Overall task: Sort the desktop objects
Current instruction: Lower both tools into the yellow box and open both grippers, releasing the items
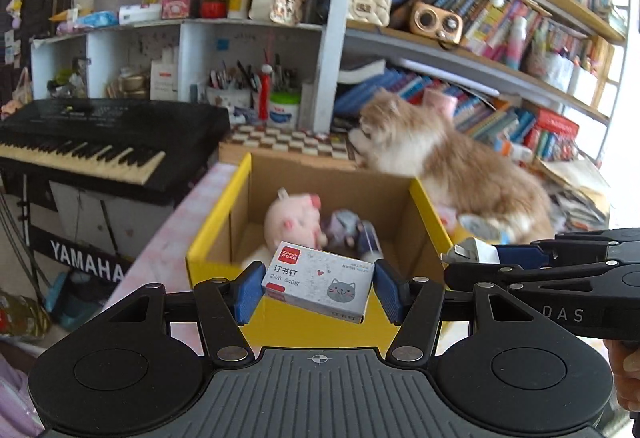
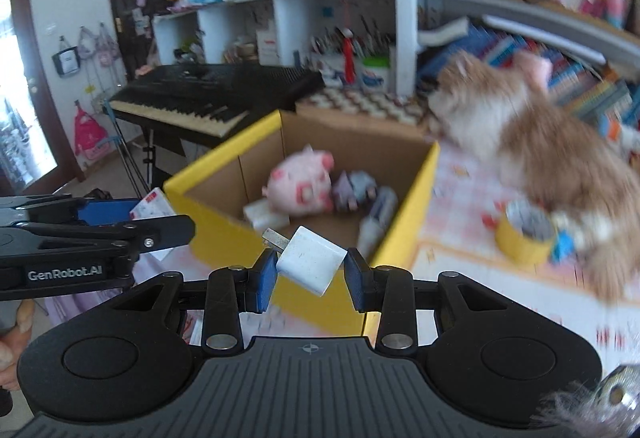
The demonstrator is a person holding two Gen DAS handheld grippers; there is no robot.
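Observation:
My left gripper [image 1: 318, 288] is shut on a grey staple box [image 1: 318, 284] with a cat drawing, held in the air just before the near wall of the yellow cardboard box [image 1: 218, 222]. My right gripper [image 2: 311, 272] is shut on a white plug adapter [image 2: 310, 258], tilted, prongs pointing up-left, also in front of the yellow box [image 2: 420, 190]. Inside the box lie a pink plush pig [image 1: 294, 218], a purple item [image 1: 346, 228] and a white bottle [image 2: 378, 218]. Each gripper shows at the edge of the other's view: the right gripper [image 1: 470, 254] and the left gripper [image 2: 154, 210].
A fluffy orange-and-white cat [image 1: 448, 162] stands on the desk right behind the box's right side. A yellow tape roll [image 2: 524, 234] lies near its paws. A black keyboard [image 1: 100, 146] sits to the left; crowded shelves [image 1: 460, 50] fill the back.

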